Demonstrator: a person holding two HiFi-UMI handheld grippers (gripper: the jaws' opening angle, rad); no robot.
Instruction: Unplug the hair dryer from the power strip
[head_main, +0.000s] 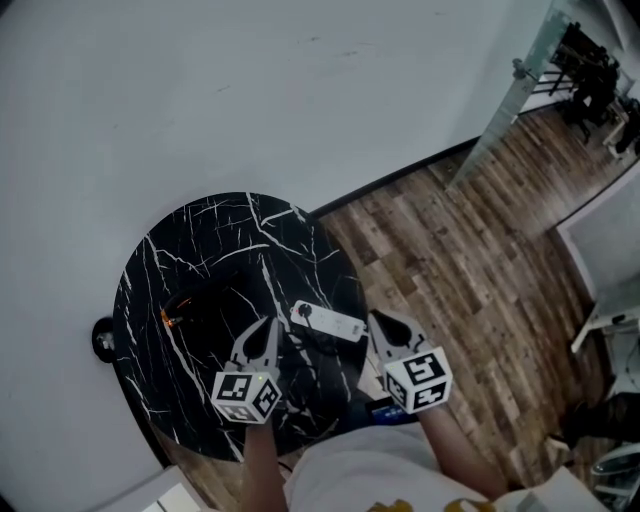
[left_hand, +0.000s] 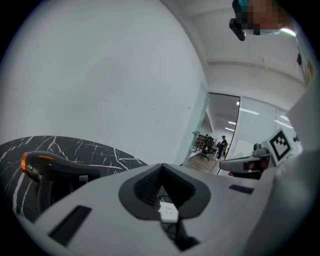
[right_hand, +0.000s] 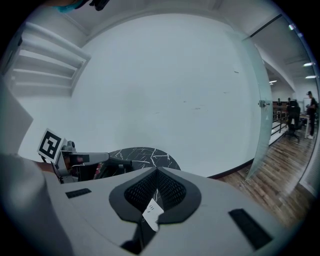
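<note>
Left gripper (left_hand: 161, 167) and right gripper (right_hand: 157, 171), each with its jaws pressed together on nothing, flank a white oblong plastic power strip (head_main: 328, 322) at lower centre of the head view. This placement probably lets one pin the strip while the other pulls the plug. Left of the strip lies the black hair dryer with orange trim (left_hand: 60, 167), on a round black marble-veined table (head_main: 170, 240) set against a white wall (head_main: 300, 90). Only the head view shows the strip whole; each gripper view catches a white sliver beneath its closed tips. The left gripper view alone shows the dryer side-on, at lower left. No view resolves the plug.
</note>
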